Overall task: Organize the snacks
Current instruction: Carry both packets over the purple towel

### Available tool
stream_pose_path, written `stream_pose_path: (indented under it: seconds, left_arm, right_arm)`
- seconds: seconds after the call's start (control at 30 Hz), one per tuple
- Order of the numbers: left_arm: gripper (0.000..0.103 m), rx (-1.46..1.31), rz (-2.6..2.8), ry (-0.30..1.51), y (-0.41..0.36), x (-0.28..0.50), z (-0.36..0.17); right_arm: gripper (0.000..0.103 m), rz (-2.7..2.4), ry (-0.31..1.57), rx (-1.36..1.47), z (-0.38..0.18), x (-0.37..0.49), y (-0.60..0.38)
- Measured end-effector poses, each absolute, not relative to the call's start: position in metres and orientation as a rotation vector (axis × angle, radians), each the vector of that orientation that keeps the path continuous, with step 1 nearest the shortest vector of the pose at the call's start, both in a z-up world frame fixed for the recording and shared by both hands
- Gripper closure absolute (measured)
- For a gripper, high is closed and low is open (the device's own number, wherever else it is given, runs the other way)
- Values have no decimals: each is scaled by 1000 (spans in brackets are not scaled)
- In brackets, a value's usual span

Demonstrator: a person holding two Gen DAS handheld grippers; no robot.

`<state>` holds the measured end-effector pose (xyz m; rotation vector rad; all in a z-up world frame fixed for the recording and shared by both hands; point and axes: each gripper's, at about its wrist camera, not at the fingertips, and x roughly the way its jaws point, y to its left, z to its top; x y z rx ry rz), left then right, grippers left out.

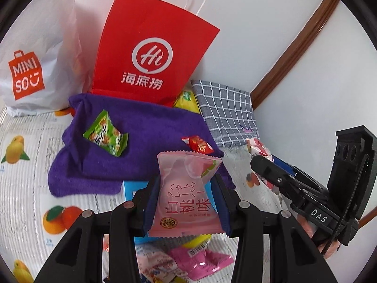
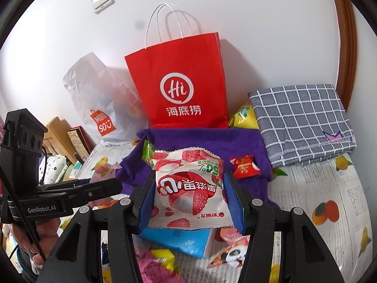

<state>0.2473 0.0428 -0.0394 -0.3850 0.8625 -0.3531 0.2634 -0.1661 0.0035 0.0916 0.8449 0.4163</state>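
I see a red paper bag [image 2: 181, 82] with a white logo at the far wall, a purple towel [image 1: 132, 141] before it, a grey cloth [image 2: 301, 122] checked in white on the right, and a tablecloth [image 1: 28, 184] printed with orange and yellow fruit.

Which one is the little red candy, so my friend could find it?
Find the tall red paper bag against the wall; a purple towel lies before it. The red candy sits on the towel's right part, smaller than the green packet opposite.

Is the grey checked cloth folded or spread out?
Folded. The checked cloth lies as a thick, neat rectangle with stacked layers showing at its front edge, right of the purple towel.
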Motion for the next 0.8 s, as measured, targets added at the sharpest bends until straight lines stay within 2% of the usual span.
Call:
stream_pose_path:
  seconds: [0.3, 0.8]
  left_arm:
    - [61, -393, -309, 863, 62, 271, -42]
    - [61, -417, -234, 928, 87, 313, -78]
  right_arm:
    - [49, 386, 855, 75, -5, 295, -178]
    - [49, 371, 962, 69, -55, 342, -191]
